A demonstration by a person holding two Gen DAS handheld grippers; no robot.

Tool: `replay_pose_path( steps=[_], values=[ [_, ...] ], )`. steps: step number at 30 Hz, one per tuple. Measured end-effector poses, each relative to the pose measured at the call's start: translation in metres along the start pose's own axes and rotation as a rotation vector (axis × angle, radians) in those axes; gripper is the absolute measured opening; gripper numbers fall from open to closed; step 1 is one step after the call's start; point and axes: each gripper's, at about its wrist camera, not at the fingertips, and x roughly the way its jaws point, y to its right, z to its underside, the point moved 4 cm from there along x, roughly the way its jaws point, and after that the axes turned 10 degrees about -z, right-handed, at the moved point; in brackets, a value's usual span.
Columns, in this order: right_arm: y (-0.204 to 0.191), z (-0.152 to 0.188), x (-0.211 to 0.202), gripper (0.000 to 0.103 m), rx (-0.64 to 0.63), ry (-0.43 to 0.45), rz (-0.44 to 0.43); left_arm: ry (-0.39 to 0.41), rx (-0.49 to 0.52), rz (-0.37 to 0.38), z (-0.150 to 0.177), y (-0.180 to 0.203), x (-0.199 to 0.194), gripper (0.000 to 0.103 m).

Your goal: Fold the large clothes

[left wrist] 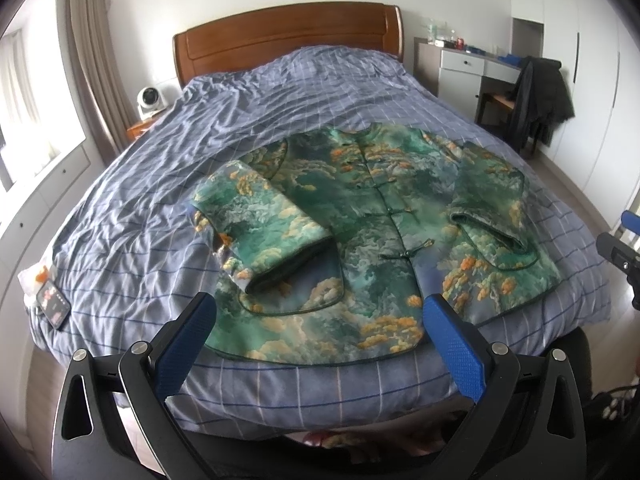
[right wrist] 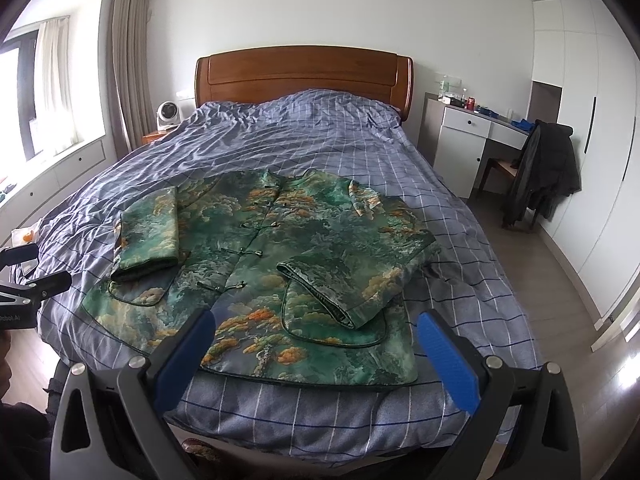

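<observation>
A green jacket with an orange and white cloud pattern lies face up on the bed, collar toward the headboard, hem near the foot edge. Both sleeves are folded in over the front: the left sleeve and the right sleeve. The jacket also shows in the right wrist view. My left gripper is open and empty, held above the hem at the foot of the bed. My right gripper is open and empty, also above the hem. The right gripper's body shows at the left wrist view's right edge.
The bed has a blue checked duvet and a wooden headboard. A phone lies on the bed's left edge. A white fan stands on a nightstand. A desk and a chair with a dark coat stand at the right.
</observation>
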Motion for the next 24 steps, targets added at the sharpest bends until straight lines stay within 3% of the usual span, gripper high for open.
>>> replay_pose_path(
  steps=[24],
  values=[
    [0.003, -0.001, 0.002, 0.103, 0.014, -0.013, 0.024, 0.009, -0.026, -0.026, -0.006, -0.01, -0.001, 0.103]
  ],
)
